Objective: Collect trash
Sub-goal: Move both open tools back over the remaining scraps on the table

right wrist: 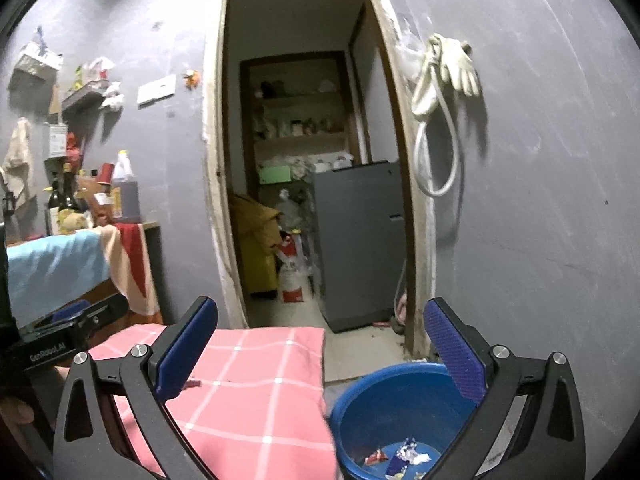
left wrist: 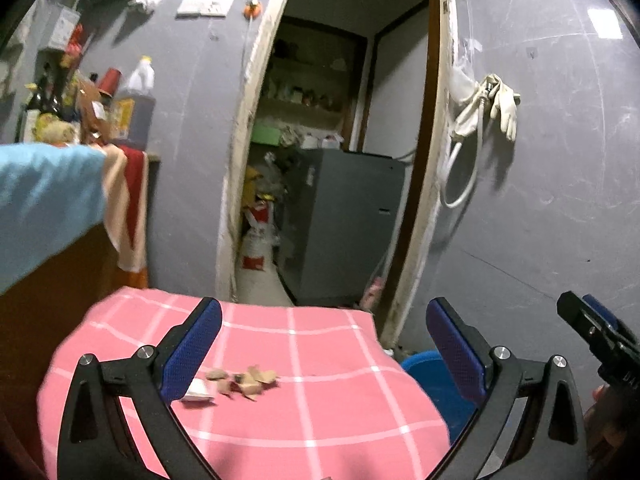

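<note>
Standing wide apart with nothing between their blue pads, both sets of tongs hover level over the near edge of the pink checked cloth (left wrist: 312, 412). The left gripper (left wrist: 324, 344) looks straight over the scraps: a cluster of brown paper bits (left wrist: 244, 380) and a white scrap (left wrist: 198, 394) lie just ahead of it, hard by its left pad, strung in a short line that runs left to right across the cloth. The right gripper (right wrist: 320, 344) sits further right, over the cloth's edge and the blue bucket (right wrist: 368, 404) on the floor beside it, where coloured wrappers (right wrist: 400, 456) already lie at the bottom. By my reckoning the left hand is the nearer one for the next pick, closing across that line, then carrying rightward to the bucket. Beyond, a doorway (left wrist: 344, 160) opens onto a grey cabinet (left wrist: 344, 224), and a glove (right wrist: 460, 68) hangs on the wall.
</note>
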`<action>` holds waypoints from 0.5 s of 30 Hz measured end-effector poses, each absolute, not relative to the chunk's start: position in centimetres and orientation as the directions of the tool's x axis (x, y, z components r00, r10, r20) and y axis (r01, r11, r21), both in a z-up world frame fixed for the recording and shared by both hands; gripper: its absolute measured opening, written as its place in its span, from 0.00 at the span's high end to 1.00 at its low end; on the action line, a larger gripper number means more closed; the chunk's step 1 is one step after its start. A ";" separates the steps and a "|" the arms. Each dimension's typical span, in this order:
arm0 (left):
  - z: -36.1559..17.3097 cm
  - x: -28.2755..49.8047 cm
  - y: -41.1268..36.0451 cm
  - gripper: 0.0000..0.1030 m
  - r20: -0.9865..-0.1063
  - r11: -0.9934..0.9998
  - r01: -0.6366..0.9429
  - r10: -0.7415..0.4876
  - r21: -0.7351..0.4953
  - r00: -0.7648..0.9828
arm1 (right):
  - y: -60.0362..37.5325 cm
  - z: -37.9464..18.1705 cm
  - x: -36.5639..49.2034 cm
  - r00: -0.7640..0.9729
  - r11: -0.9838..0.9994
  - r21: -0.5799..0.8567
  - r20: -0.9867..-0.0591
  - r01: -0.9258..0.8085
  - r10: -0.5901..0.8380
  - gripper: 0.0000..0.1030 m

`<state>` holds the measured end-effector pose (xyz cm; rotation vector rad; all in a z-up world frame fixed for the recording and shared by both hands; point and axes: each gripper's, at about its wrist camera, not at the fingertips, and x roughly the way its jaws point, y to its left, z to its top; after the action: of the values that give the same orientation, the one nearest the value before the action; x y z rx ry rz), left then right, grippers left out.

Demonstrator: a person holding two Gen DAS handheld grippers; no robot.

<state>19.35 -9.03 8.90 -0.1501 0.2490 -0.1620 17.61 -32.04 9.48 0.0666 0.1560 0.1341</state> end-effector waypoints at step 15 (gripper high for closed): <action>8.4 15.1 -3.9 0.03 -0.176 0.994 0.037 -0.054 -0.101 0.983 | -26.4 10.2 16.7 0.960 0.965 0.060 -0.103 -0.253 0.259 0.00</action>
<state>15.12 -3.85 8.45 -0.0977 0.1800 -0.0460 16.75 -26.35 10.22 0.0464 0.1105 0.2595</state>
